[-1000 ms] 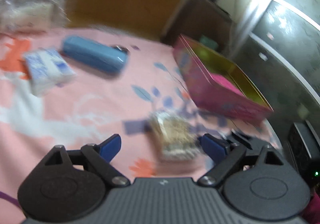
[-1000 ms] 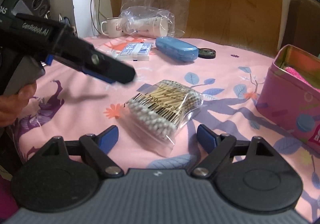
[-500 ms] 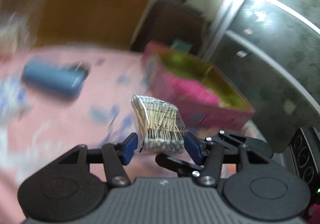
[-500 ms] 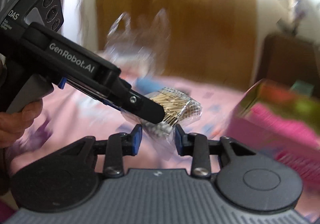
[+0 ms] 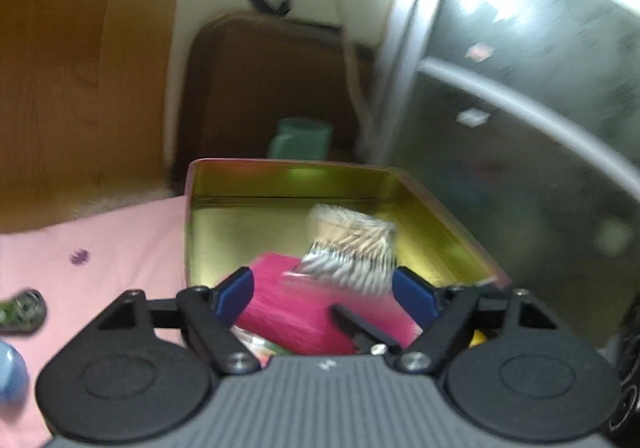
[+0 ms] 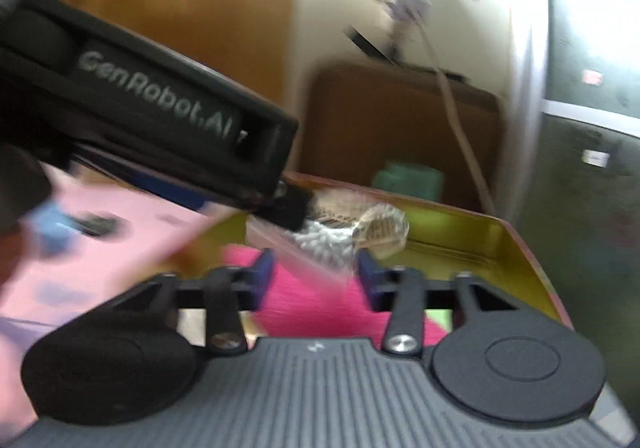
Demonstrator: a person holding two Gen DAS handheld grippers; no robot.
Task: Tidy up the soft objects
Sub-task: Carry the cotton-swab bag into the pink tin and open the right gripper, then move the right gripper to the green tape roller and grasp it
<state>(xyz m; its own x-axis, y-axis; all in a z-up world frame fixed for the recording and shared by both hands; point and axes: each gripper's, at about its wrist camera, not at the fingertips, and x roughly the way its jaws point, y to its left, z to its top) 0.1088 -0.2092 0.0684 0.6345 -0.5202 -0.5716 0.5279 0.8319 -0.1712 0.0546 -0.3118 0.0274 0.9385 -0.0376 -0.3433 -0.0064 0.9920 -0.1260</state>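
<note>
Glossy gold-lined metal tin (image 5: 248, 203); clear crinkly plastic swab bag (image 5: 352, 252).

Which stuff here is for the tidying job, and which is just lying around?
For the job:
- bag of cotton swabs, over the tin, between both sets of opening jaws
- pink tin, open
- pink cloth inside the tin
- left gripper
- right gripper

Just lying about:
- blue case
- green cup behind the tin
- pink tablecloth

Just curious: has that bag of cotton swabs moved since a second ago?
Yes. The bag of cotton swabs went from the pink tablecloth into the open tin.
</note>
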